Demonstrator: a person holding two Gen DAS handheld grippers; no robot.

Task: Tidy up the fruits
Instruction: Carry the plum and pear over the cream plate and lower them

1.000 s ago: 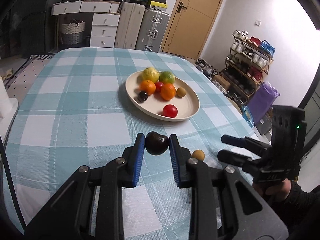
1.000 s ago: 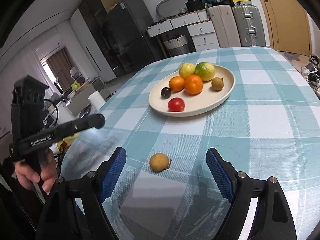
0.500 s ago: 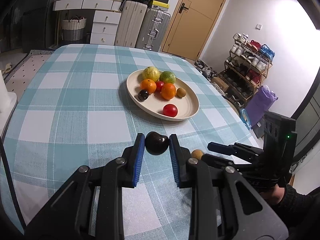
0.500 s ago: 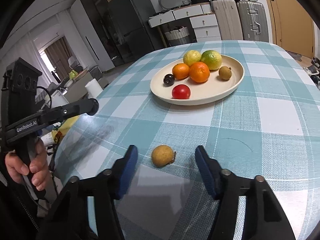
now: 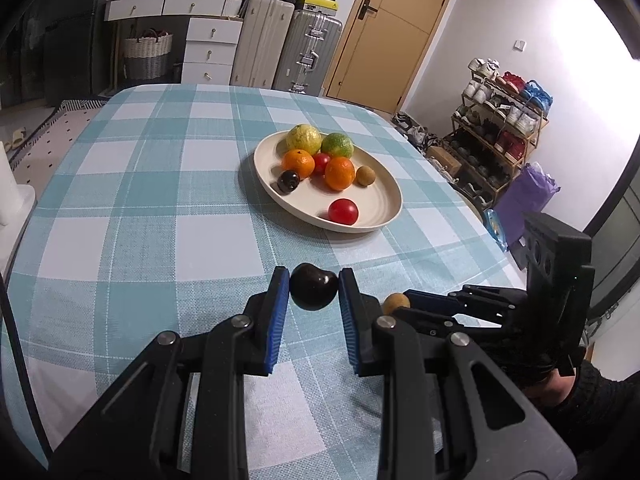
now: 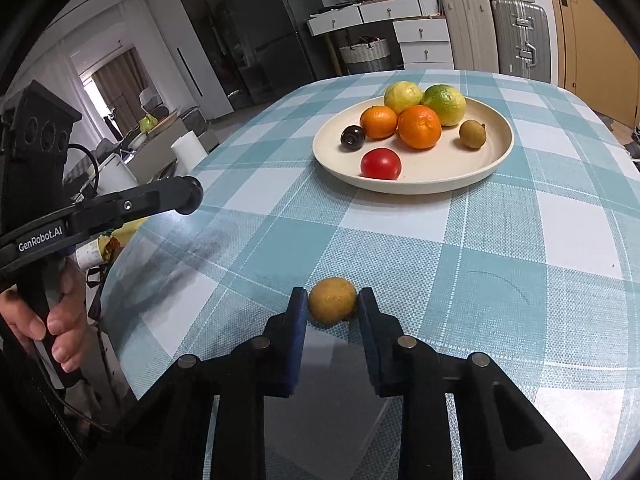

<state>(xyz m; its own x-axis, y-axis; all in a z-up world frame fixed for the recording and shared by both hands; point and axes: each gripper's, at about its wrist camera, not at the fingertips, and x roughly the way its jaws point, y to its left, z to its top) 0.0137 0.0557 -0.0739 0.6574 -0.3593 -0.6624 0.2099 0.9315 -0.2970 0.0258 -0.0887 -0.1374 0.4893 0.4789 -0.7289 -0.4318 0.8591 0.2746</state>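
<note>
Two grippers, both clamped on fruit near the tabletop's [image 6: 520,240] edge: left gripper [image 5: 314,286] with ribbed blue fingers [image 5: 280,300] pinching a glossy, dark, heart-shaped plum [image 5: 313,286]; right gripper [image 6: 332,304] squeezing a small, round, matte tan longan [image 6: 332,300] resting on woven teal-and-white checked cloth. Farther off, smooth cream oval plate [image 6: 480,168] carrying dimpled oranges [image 6: 419,126], a shiny red tomato [image 6: 380,164] and green-yellow citrus [image 6: 444,104].
</note>
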